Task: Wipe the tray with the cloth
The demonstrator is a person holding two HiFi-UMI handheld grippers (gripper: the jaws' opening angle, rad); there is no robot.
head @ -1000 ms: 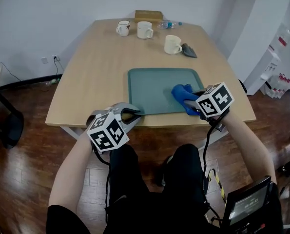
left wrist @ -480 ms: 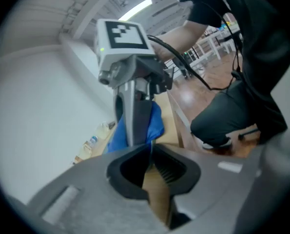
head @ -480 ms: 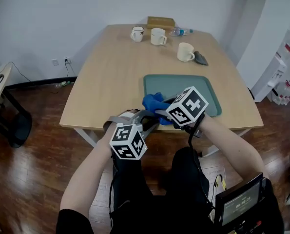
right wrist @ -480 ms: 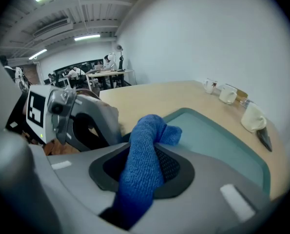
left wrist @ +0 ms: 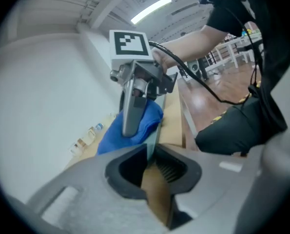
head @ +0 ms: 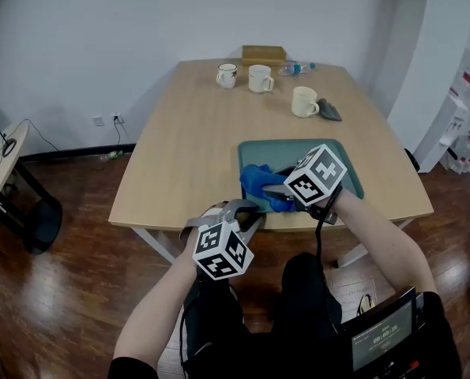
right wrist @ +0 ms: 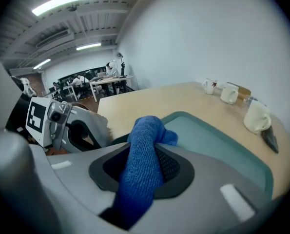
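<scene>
Our right gripper (head: 276, 189) is closed firmly on a thick fold of the blue cloth (head: 257, 181), which lies bunched on the near left corner of the tray (head: 337, 152). Our left gripper (head: 244, 208) pinches the tray's near rim, and its jaws have just eased a little wider with the rim between them. We judge that slackened pinch to be the main risk: a firm stroke could skid the tray, which sits close to the near edge of the table (head: 179, 133), off toward our lap. The two grippers are just beside each other, so a stroke leftward could knock them together, and the cloth might drag out of its bite. We count one tray, one cloth, two grippers, three mugs (head: 259, 78), one bottle (head: 296, 69), one box (head: 264, 54), and one dark grey thing (head: 328, 110) beside the nearest mug, possibly a second cloth.
</scene>
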